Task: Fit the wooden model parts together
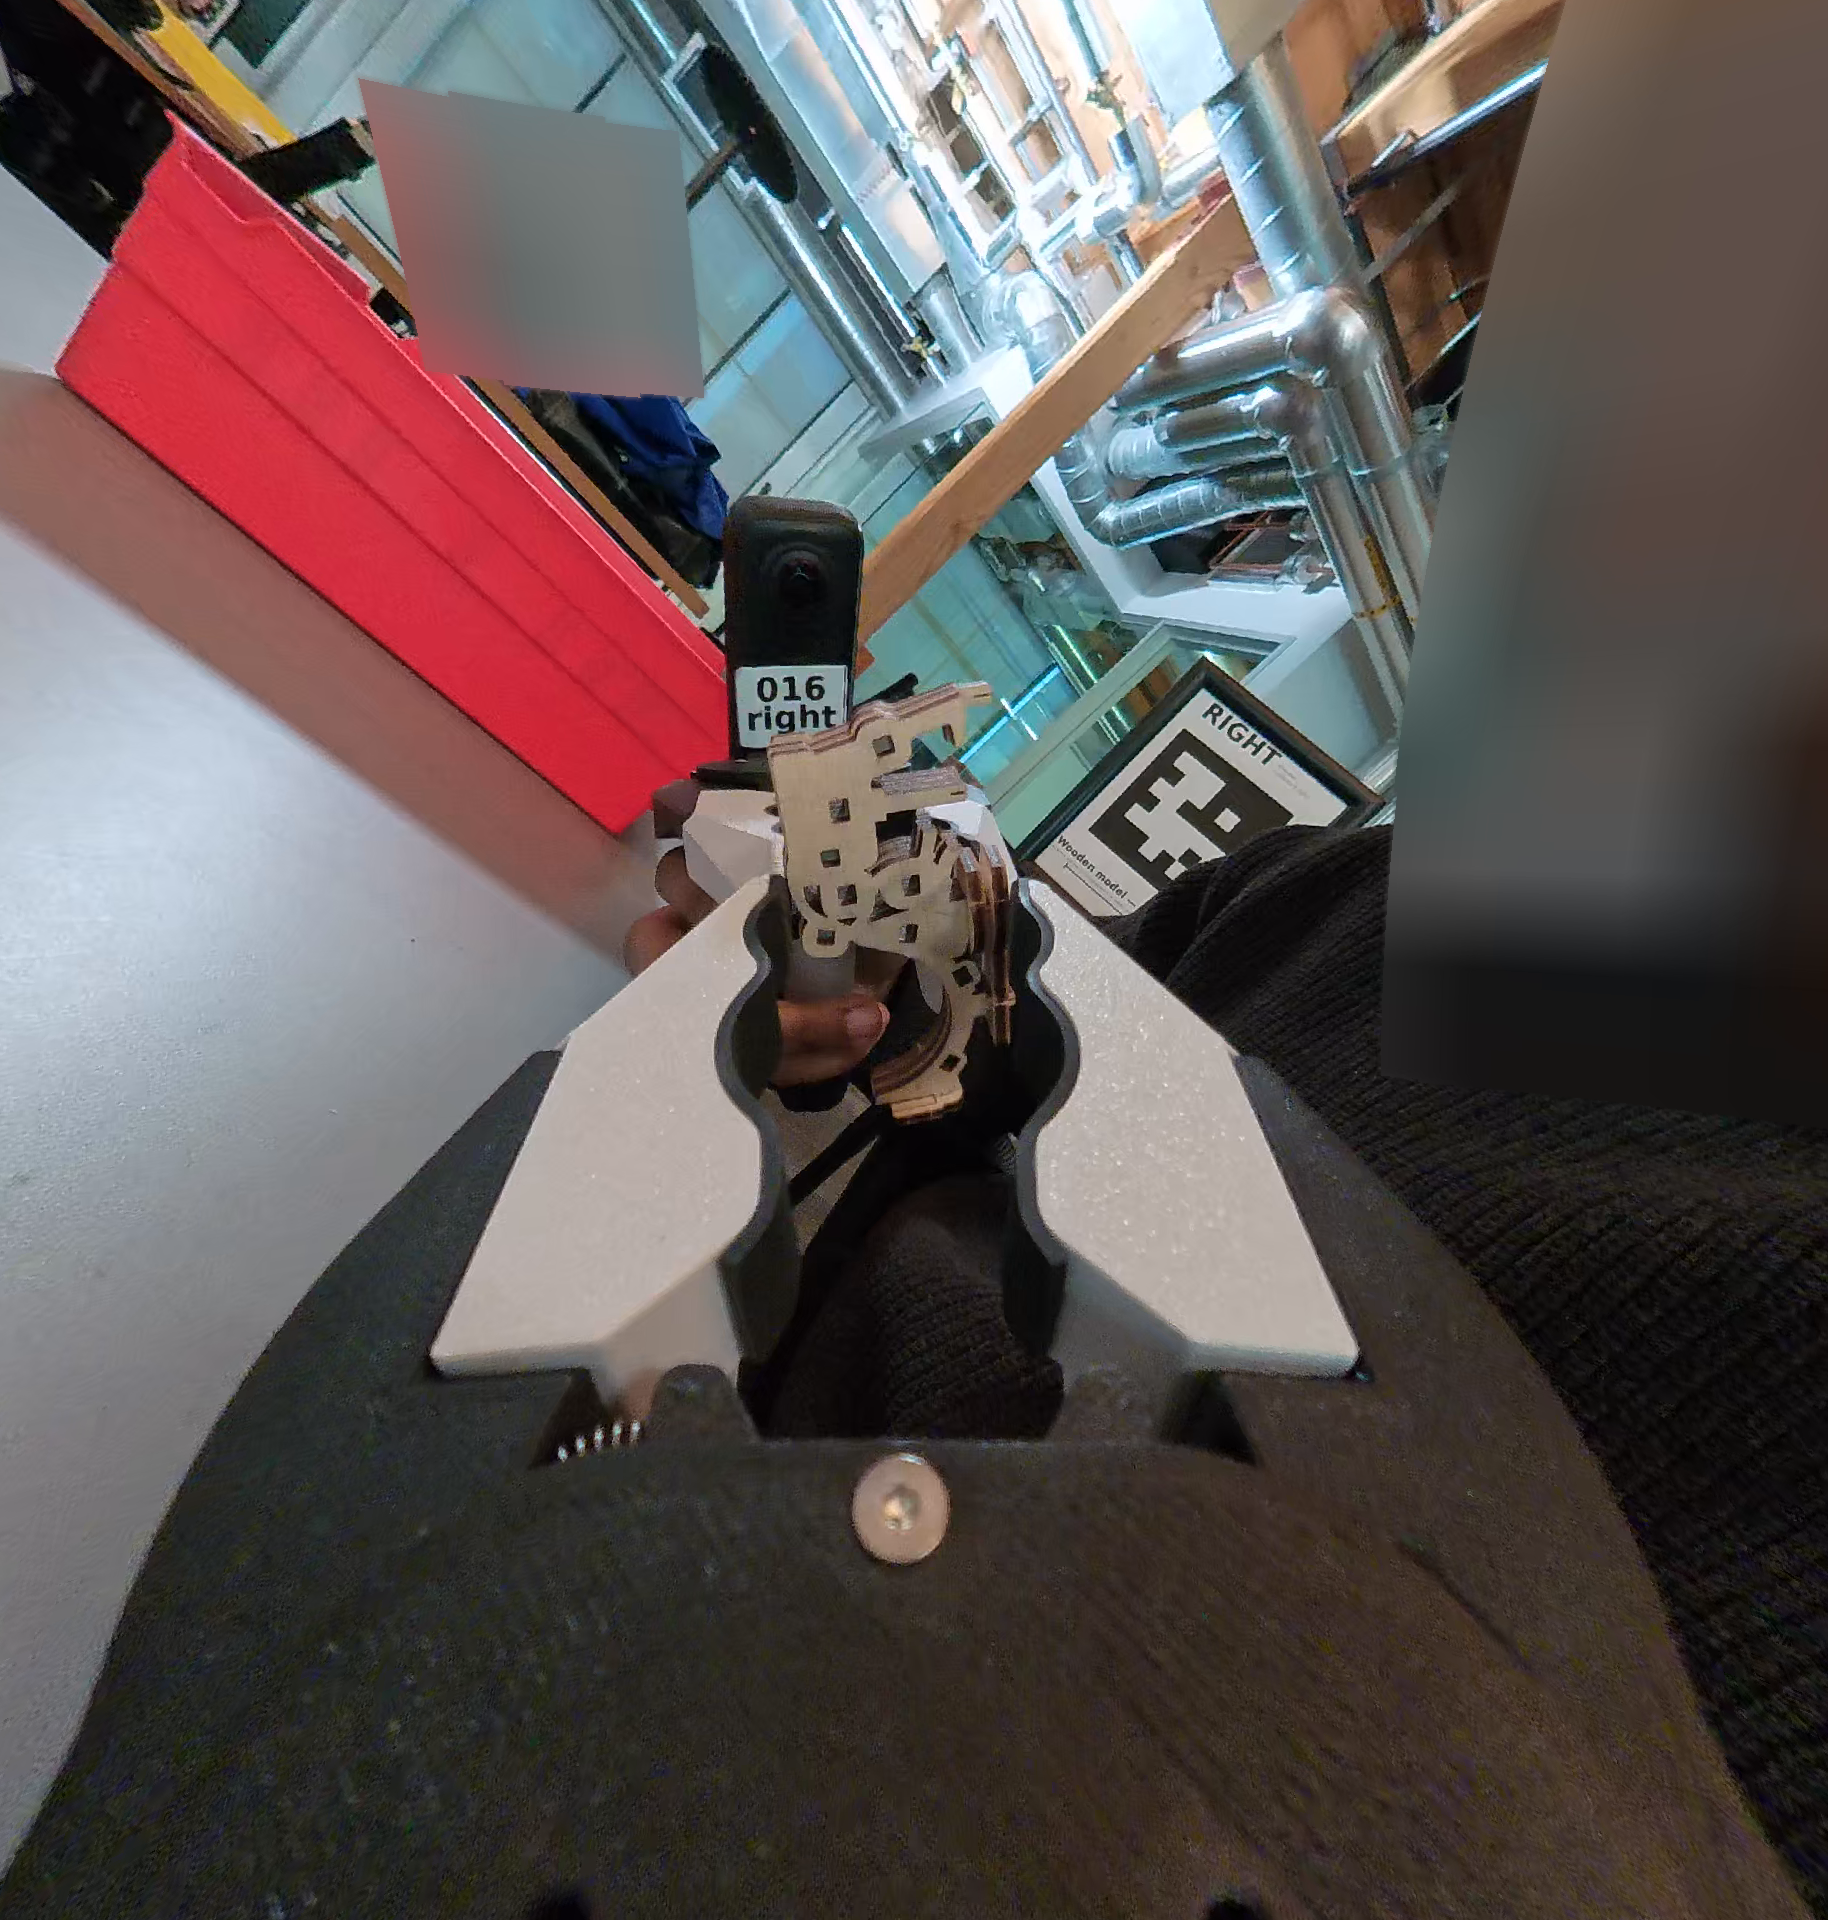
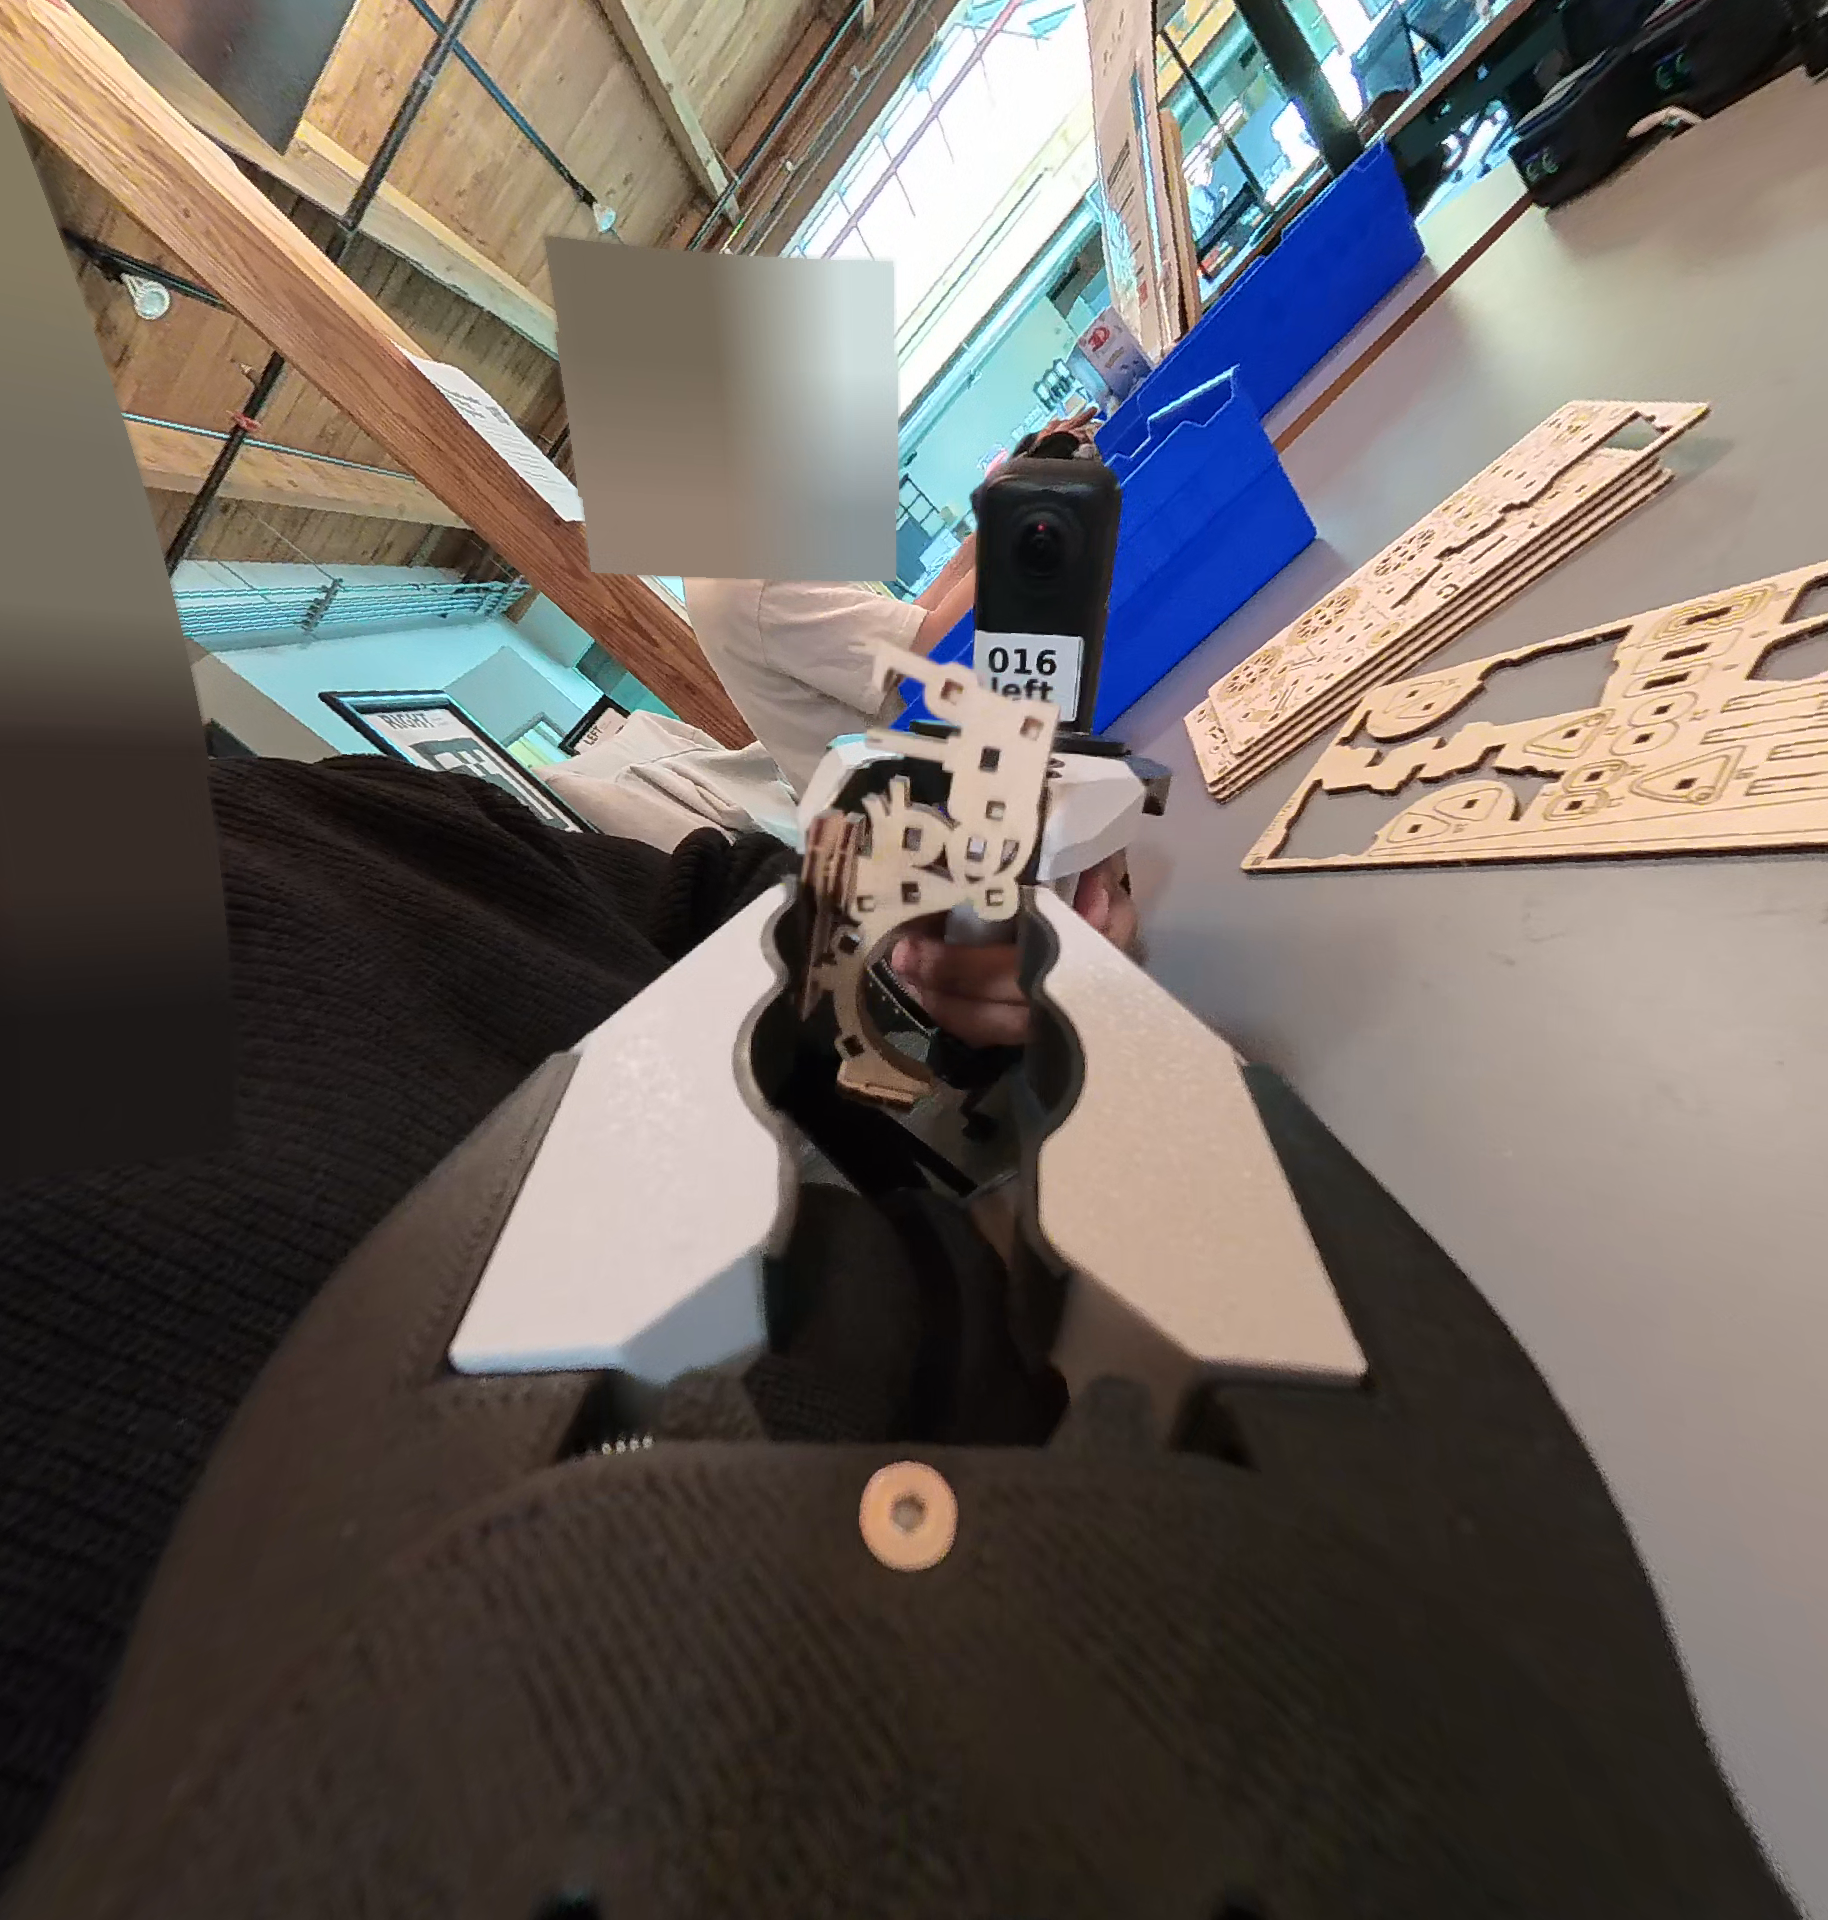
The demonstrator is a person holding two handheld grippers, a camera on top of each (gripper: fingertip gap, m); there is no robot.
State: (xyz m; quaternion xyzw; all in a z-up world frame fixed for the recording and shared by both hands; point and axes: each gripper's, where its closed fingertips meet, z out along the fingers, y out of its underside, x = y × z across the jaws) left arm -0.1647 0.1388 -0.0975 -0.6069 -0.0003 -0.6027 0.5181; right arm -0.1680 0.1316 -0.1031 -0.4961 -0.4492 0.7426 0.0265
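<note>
Plywood sheets (image 2: pixel 1575 769) beside blue bin (image 2: pixel 1211 540)

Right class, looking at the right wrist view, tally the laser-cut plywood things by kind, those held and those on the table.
Partly built wooden model, held up in the air: 1
Stack of uncut part sheets on the table: 1
Single sheet with parts already punched out: 1
Total: 3

A white printed sticker (image 1: pixel 790 712) is showing on a black upright camera (image 1: pixel 794 582). A similar white sticker (image 2: pixel 1029 673) is showing on the other black camera (image 2: pixel 1040 551). A black-framed, lettered marker sign (image 1: pixel 1196 821) is standing behind.
</note>
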